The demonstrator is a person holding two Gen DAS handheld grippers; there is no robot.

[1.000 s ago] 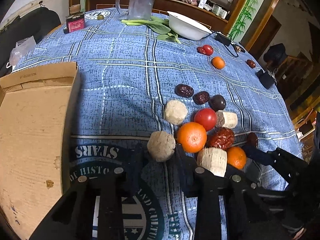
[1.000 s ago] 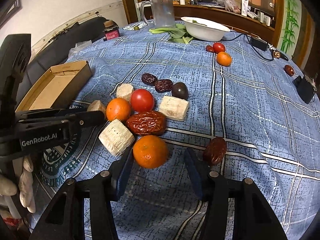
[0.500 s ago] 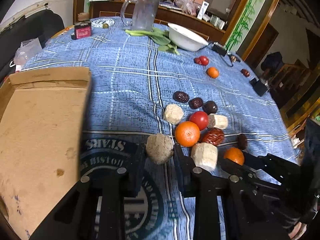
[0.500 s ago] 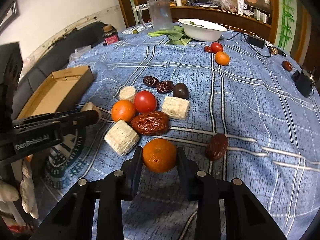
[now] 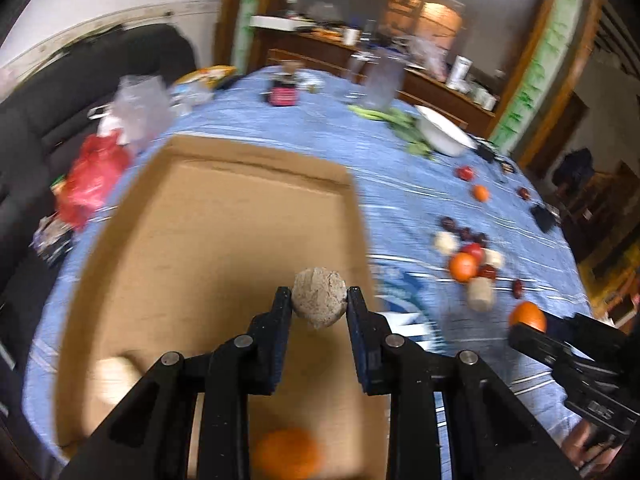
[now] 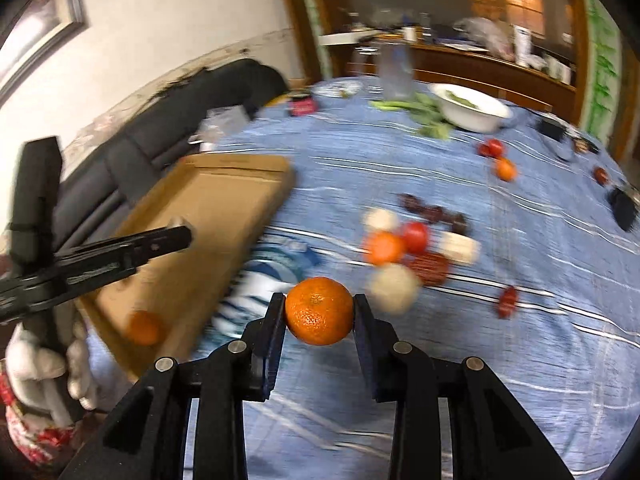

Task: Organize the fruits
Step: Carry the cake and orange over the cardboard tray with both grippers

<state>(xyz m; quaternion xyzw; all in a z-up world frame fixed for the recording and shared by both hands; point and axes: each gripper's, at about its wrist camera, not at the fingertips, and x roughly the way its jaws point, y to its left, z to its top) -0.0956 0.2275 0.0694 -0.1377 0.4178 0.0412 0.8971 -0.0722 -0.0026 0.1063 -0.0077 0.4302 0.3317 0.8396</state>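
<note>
Gripping beige ball, jaws clamping orange

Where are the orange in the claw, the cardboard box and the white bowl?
orange [image 6: 319, 310]: right wrist view, middle of its peel.
cardboard box [image 5: 224, 240]: left wrist view, bare floor.
white bowl [image 6: 476, 114]: right wrist view, outer wall.

Table: round, draped in a blue plaid cloth.
Left edge: an open cardboard box.
Centre-right: a loose cluster of fruit, with an orange, a tomato, pale chunks and dark dates touching or just beside one another.
Far edge: a white bowl, green leaves and a clear pitcher.
Far right: a small tomato near a small orange.
</note>
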